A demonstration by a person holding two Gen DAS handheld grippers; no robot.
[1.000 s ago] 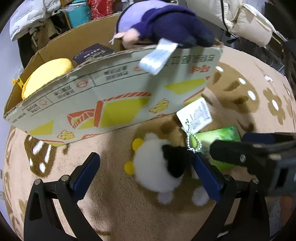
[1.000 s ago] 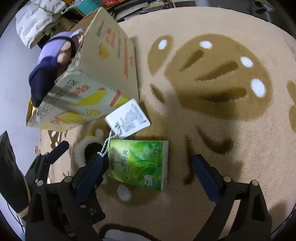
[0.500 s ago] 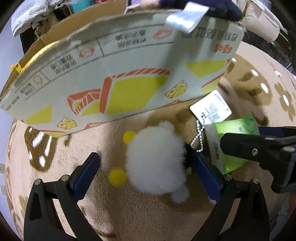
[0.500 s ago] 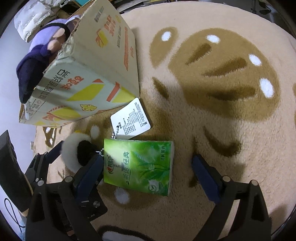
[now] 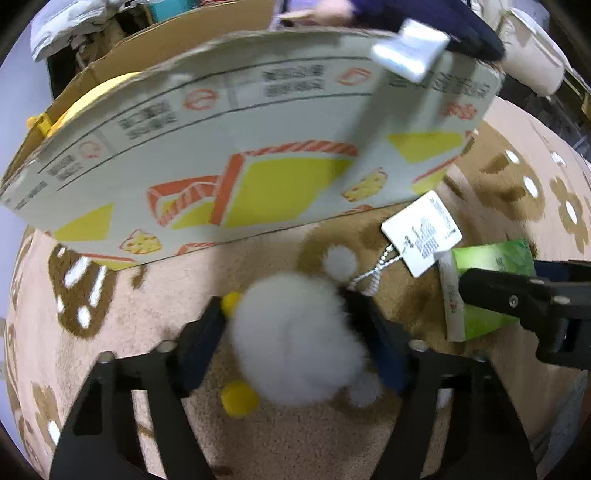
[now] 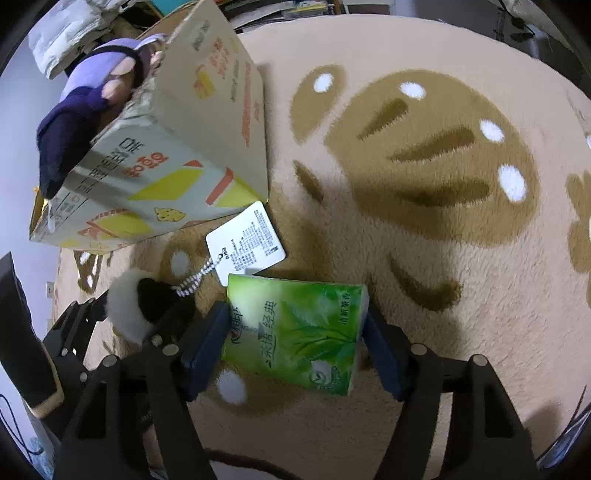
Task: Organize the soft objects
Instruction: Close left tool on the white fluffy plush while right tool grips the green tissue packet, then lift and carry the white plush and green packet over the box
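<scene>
My left gripper (image 5: 295,325) is shut on a fluffy white plush toy (image 5: 295,339) with yellow feet and a white paper tag (image 5: 421,232) on a bead chain. The toy also shows in the right wrist view (image 6: 129,310). My right gripper (image 6: 295,339) is shut on a green tissue pack (image 6: 295,332) on the rug; the pack also shows in the left wrist view (image 5: 491,258). A cardboard box (image 5: 221,177) stands just behind, with a purple plush (image 6: 81,110) hanging over its rim and a yellow plush (image 5: 85,103) inside.
A beige rug with brown patterns (image 6: 424,155) covers the floor. White padded items (image 5: 74,22) and clutter lie behind the box. A cream cushion (image 5: 532,48) is at the far right.
Both grippers have closed: the left onto the white plush toy, the right onto the green tissue pack. The left gripper has moved closer to the box.
</scene>
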